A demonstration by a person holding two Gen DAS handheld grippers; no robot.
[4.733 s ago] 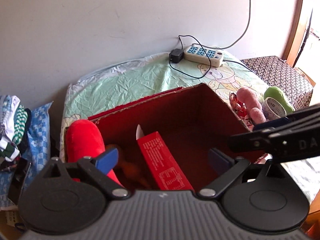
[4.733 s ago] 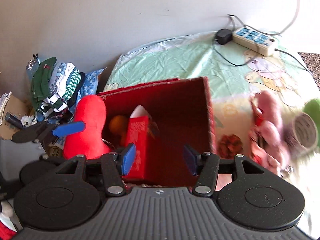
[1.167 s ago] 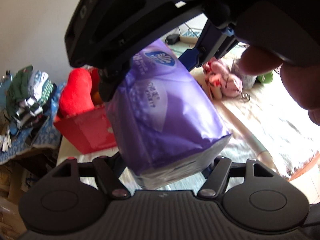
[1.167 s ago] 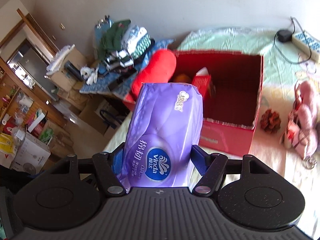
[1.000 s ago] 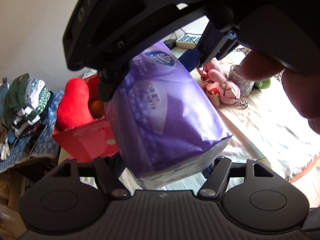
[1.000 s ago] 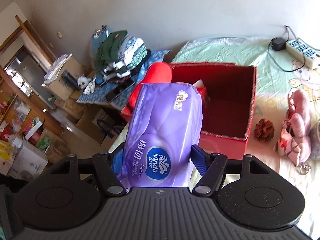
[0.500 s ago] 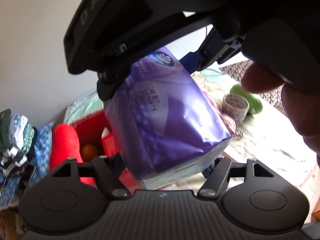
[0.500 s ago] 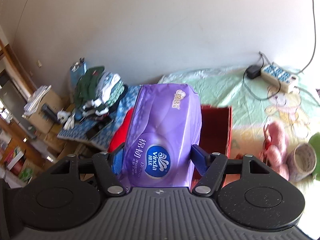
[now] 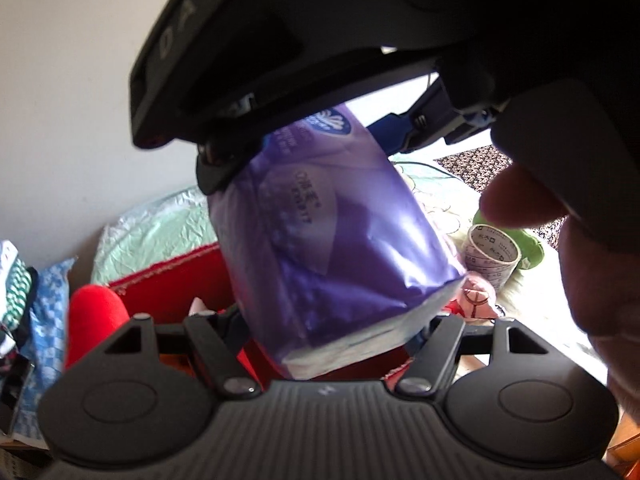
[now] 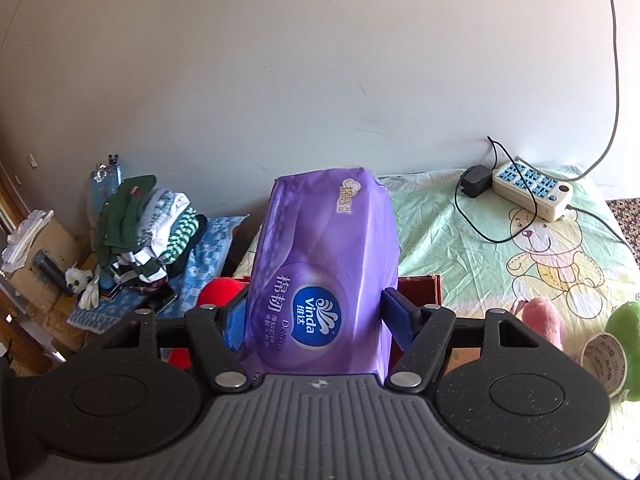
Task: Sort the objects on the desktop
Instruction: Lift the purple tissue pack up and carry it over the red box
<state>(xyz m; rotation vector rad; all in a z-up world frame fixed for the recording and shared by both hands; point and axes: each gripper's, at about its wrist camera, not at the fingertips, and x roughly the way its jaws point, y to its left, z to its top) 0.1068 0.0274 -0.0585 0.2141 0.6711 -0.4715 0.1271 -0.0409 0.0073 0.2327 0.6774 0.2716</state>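
Note:
A purple Vinda tissue pack (image 10: 324, 280) is clamped between the blue pads of my right gripper (image 10: 316, 312), which holds it in the air above the red box (image 10: 420, 286). In the left wrist view the same pack (image 9: 332, 248) fills the middle, with the right gripper's black body above it. My left gripper (image 9: 332, 320) has its jaws spread on either side of the pack's lower end; its fingertips are hidden behind the pack. The red box (image 9: 176, 284) lies below, with a red plush (image 9: 94, 312) at its left end.
A pink plush (image 10: 544, 322), a tape roll (image 10: 604, 360) and a green toy (image 10: 628, 340) lie to the right of the box. A power strip (image 10: 532, 188) with cables sits by the wall. Folded clothes (image 10: 140, 232) are stacked at the left.
Both grippers and the tissue pack have moved forward over the red box; the box has dropped low in both views. The right gripper's hold on the pack is unchanged.

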